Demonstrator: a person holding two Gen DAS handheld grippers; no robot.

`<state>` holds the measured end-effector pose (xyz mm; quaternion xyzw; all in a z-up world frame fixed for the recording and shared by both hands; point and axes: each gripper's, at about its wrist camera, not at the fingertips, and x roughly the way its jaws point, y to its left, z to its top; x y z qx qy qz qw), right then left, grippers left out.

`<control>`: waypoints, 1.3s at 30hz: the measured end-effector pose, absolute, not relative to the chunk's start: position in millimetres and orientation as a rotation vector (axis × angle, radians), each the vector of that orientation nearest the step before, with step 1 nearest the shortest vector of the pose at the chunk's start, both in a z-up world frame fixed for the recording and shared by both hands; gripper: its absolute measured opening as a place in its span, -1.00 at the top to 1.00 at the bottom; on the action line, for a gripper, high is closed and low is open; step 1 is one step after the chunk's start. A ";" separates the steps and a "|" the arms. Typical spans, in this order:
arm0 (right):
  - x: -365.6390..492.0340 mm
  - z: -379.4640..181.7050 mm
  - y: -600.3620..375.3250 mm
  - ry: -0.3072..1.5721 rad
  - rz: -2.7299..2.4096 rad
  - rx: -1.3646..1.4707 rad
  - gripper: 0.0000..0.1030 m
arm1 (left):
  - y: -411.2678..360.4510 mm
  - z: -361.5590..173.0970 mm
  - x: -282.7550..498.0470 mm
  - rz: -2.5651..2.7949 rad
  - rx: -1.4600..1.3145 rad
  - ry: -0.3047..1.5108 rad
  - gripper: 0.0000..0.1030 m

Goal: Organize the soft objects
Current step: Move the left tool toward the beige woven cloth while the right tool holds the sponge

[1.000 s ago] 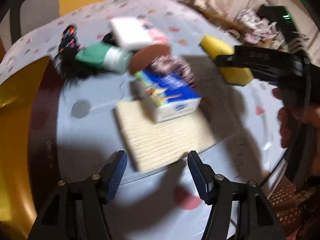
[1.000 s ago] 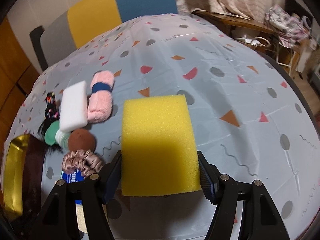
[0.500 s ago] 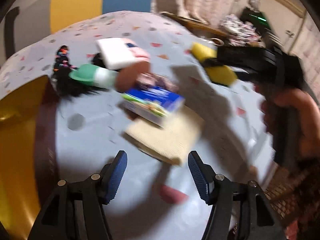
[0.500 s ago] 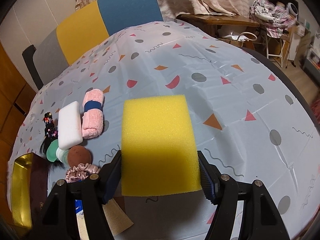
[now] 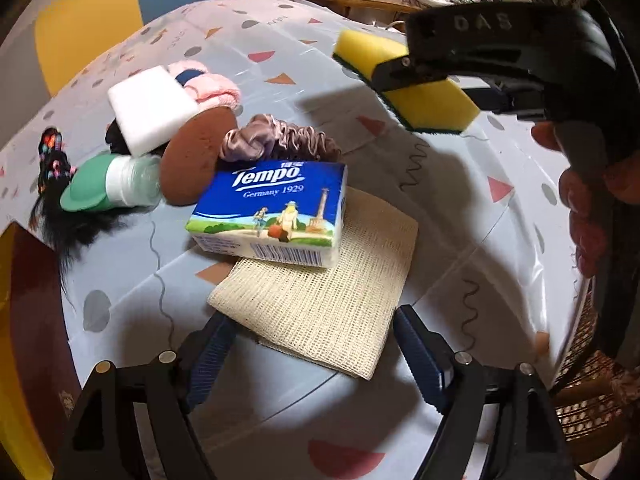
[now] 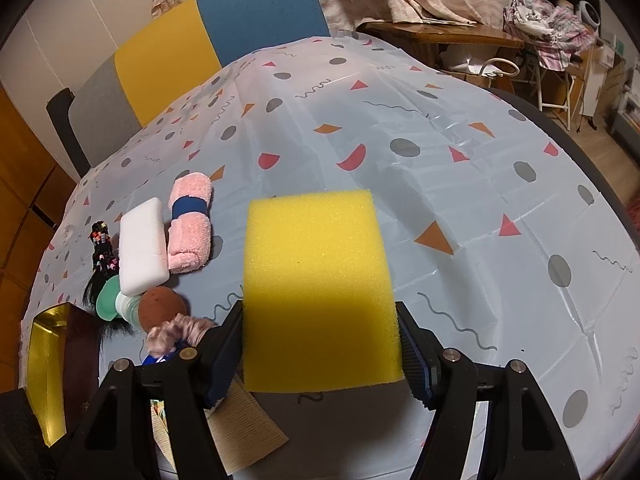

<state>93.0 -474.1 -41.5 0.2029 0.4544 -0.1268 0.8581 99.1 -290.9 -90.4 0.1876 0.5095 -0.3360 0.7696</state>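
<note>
My right gripper (image 6: 320, 354) is shut on a yellow sponge (image 6: 316, 280), held above the patterned tablecloth; the left wrist view shows that sponge (image 5: 424, 96) in the air at upper right. My left gripper (image 5: 316, 358) points down, its jaws opening wide, with the near corner of a folded cream mesh cloth (image 5: 320, 304) lying between the fingertips, not pressed. A blue tissue pack (image 5: 272, 208) rests on the cloth's far side. Behind it lie a mauve scrunchie (image 5: 280, 140), a brown round puff (image 5: 196, 152), a white sponge block (image 5: 148, 112) and a rolled pink towel (image 5: 212, 88).
A green-capped bottle (image 5: 108, 184) and a black hairpiece with a beaded clip (image 5: 52, 160) lie at the left. A gold-lined box (image 5: 12, 320) stands at the table's left edge. A person's hand (image 5: 588, 208) grips the right tool. A chair (image 6: 208, 48) stands behind the table.
The left gripper has come in over the cream cloth and tissue pack, rolled a little, and its jaws have spread wider. The right gripper still holds the yellow sponge and has barely moved.
</note>
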 end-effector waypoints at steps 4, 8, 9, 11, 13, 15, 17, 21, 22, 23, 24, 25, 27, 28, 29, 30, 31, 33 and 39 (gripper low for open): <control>92.9 -41.7 -474.4 0.954 -0.268 0.428 -0.37 | -295.0 -89.5 88.6 -0.740 0.421 1.078 -0.40; 92.2 -41.4 -476.8 0.950 -0.273 0.442 -0.37 | -290.9 -86.2 77.3 -0.759 0.428 1.030 -0.24; 91.9 -41.3 -477.4 0.949 -0.275 0.444 -0.37 | -288.0 -84.1 73.2 -0.763 0.429 1.016 -0.15; 91.6 -41.4 -477.8 0.948 -0.276 0.447 -0.37 | -276.4 -78.5 58.5 -0.768 0.428 0.987 -0.02; 91.4 -41.4 -477.5 0.949 -0.275 0.449 -0.37 | -266.3 -74.5 50.1 -0.779 0.410 0.989 0.37; 91.4 -41.3 -477.6 0.949 -0.274 0.452 -0.37 | -250.7 -72.4 47.0 -0.774 0.370 1.023 0.37; 90.8 -41.1 -477.5 0.948 -0.275 0.453 -0.37 | -241.0 -74.3 46.3 -0.767 0.351 1.023 0.37; 90.5 -41.3 -477.6 0.947 -0.269 0.464 -0.37 | -219.8 -68.9 33.6 -0.792 0.269 1.039 0.33; 90.6 -41.4 -477.2 0.947 -0.269 0.464 -0.37 | -216.6 -66.5 31.4 -0.799 0.251 1.044 0.17; 90.3 -41.4 -477.2 0.948 -0.268 0.464 -0.37 | -217.2 -66.3 31.2 -0.796 0.249 1.048 0.07; 90.2 -41.3 -476.8 0.948 -0.267 0.463 -0.37 | -217.8 -64.7 30.6 -0.782 0.257 1.052 -0.16; 90.1 -41.3 -476.4 0.949 -0.267 0.461 -0.37 | -218.6 -63.2 30.8 -0.767 0.268 1.049 -0.35; 89.9 -41.6 -475.8 0.950 -0.266 0.460 -0.37 | -223.7 -61.6 33.8 -0.736 0.301 1.022 -0.44; 89.9 -41.8 -475.7 0.951 -0.265 0.460 -0.37 | -227.1 -60.5 35.5 -0.727 0.320 1.008 -0.47; 89.9 -41.9 -475.7 0.951 -0.265 0.461 -0.37 | -233.5 -62.0 39.5 -0.722 0.344 0.998 -0.48; 89.9 -41.8 -475.9 0.951 -0.264 0.462 -0.37 | -238.2 -63.0 42.6 -0.724 0.367 0.996 -0.56; 89.8 -41.8 -475.8 0.951 -0.264 0.462 -0.37 | -242.7 -64.3 45.1 -0.728 0.393 0.993 -0.62; 89.8 -41.8 -475.6 0.952 -0.263 0.463 -0.37 | -250.9 -68.0 49.4 -0.716 0.451 0.973 -0.62; 91.3 -42.8 -475.7 0.958 -0.259 0.468 -0.37 | -274.8 -74.6 51.5 -0.755 0.596 0.963 -0.62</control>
